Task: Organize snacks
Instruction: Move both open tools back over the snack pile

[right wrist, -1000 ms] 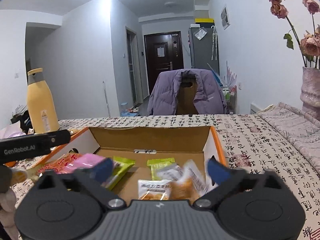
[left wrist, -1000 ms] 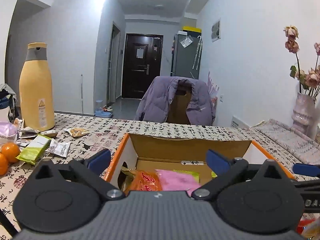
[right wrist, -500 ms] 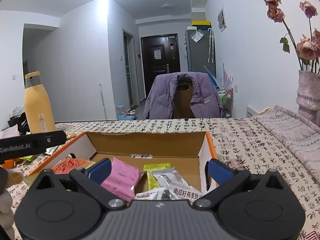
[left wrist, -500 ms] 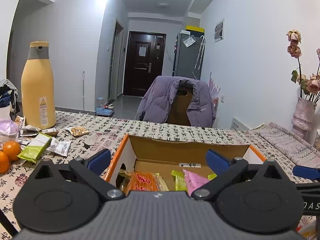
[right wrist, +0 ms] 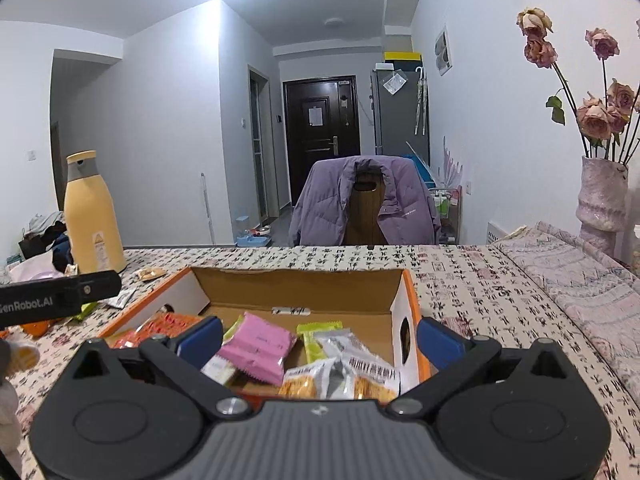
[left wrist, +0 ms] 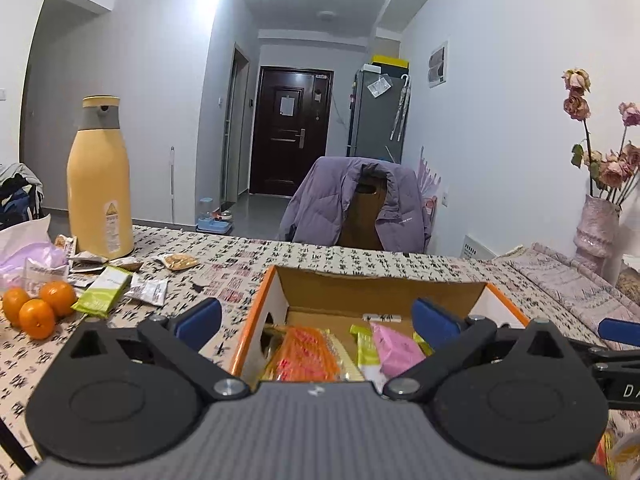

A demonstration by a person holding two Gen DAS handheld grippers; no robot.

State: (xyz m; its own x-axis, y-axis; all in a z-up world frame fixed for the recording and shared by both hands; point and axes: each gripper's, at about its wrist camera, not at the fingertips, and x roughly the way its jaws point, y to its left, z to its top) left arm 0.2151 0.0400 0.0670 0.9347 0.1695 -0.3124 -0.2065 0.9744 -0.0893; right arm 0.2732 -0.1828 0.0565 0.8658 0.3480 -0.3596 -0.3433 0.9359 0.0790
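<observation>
Right wrist: pink packet (right wrist: 259, 347) atop boxed snacks (right wrist: 340, 376).

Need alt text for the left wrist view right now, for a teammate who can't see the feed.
The open, empty left gripper hovers over an orange-edged cardboard box holding an orange packet, a green one and a pink packet. To its left on the patterned tablecloth lie loose snack packets, three oranges and a tall yellow jug.
</observation>
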